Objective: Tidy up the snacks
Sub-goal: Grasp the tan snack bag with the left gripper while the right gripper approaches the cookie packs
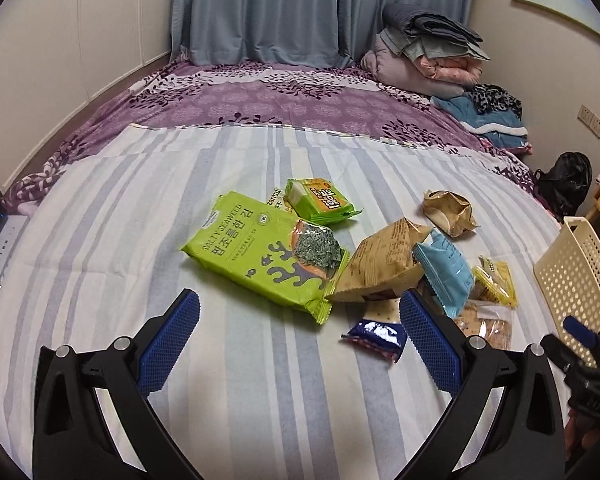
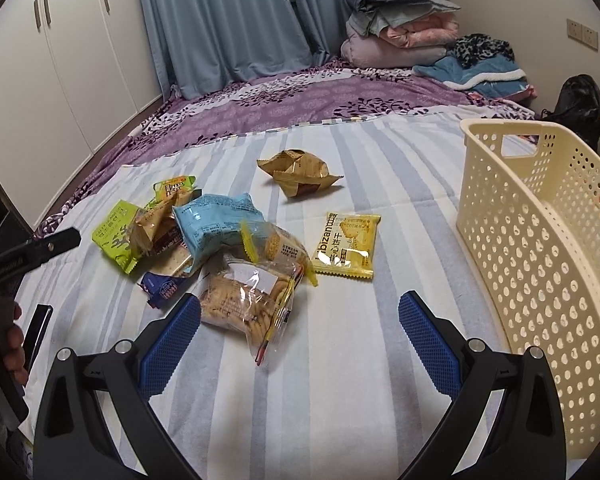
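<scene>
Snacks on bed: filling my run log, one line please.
left gripper open | right gripper open | snacks loose | basket empty

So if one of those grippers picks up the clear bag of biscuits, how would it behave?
The clear bag would probably sag and crinkle, since its thin film already lies loosely folded on the bed. It may be slippery, as the plastic is glossy. The biscuits inside look brittle, so a hard squeeze could break them.
</scene>
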Motion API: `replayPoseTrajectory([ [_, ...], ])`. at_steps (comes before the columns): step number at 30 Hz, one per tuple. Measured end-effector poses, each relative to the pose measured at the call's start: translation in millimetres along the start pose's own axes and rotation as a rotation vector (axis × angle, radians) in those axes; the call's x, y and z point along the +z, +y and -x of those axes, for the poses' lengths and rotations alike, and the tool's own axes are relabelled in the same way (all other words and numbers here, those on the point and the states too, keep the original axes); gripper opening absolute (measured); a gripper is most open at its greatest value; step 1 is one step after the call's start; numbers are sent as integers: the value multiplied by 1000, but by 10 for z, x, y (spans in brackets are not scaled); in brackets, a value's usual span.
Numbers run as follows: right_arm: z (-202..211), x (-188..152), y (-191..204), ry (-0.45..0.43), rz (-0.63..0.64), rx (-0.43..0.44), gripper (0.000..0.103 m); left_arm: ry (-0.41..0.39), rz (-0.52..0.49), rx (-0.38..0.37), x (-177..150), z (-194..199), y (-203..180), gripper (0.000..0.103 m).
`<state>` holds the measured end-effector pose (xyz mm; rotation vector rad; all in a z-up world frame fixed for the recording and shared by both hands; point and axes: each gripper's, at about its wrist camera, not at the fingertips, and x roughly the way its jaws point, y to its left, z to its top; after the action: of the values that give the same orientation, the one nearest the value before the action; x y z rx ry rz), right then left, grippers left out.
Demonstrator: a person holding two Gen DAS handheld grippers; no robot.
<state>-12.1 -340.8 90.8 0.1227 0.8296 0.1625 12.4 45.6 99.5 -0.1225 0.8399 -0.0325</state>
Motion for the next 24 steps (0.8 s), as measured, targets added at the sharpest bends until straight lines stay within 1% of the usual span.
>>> replayPoseTrajectory([
  [2, -44, -36, 23, 16, 6, 6, 98, 10, -15, -24, 27, -68, -73, 101],
  [6, -86, -77, 59, 28, 17, 22, 98, 31, -90, -58, 3, -282, -319, 101],
  [8, -104, -92, 63, 32, 20, 27, 98, 55, -118, -66, -10, -430, -420, 101],
  [11, -154, -131, 58, 42, 17, 30, 98, 66, -143, -68, -5, -622, -517, 101],
  [12, -176, -142, 51, 48, 13, 33, 98, 69, -149, -66, 2, -680, -537, 99],
  [13, -195, -150, 51, 52, 10, 35, 98, 70, -151, -70, 14, -735, -552, 91],
  [15, -239, -166, 42, 63, 7, 39, 98, 78, -156, -77, 48, -825, -572, 84],
  [16, -253, -170, 40, 66, 6, 40, 98, 75, -161, -76, 69, -868, -585, 82],
  [19, -305, -171, 38, 76, 2, 48, 98, 57, -189, -75, 120, -944, -627, 80],
  [24, -384, -146, 26, 85, -3, 58, 98, 46, -229, -92, 190, -1069, -671, 65],
])
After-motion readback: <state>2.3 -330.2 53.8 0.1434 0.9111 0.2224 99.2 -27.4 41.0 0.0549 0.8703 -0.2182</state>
